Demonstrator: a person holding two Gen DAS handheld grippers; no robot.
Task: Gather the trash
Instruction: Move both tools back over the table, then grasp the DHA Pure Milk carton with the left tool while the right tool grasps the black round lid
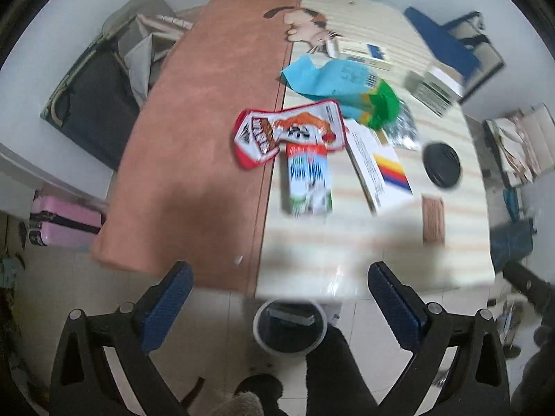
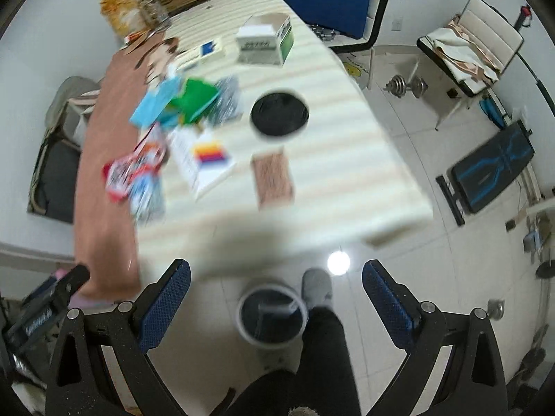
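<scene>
Bare table edge [image 1: 312, 263] nearest both spread grippers, wrappers [image 1: 291, 131] and boxes [image 1: 378, 163] crowding the middle, black lid [image 1: 442, 170] and bin [image 2: 272, 315] below edge.

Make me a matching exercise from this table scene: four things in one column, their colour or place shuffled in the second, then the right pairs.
Things
1. snack wrapper
2. round lid
3. trash bin
4. milk carton

Descriptions
A. on the floor below the table edge
B. black, lying flat on the striped cloth
C. red-bordered, straddling the cloth seam
D. white, blue and green, lying on its side

Pairs: 1-C, 2-B, 3-A, 4-D
</scene>
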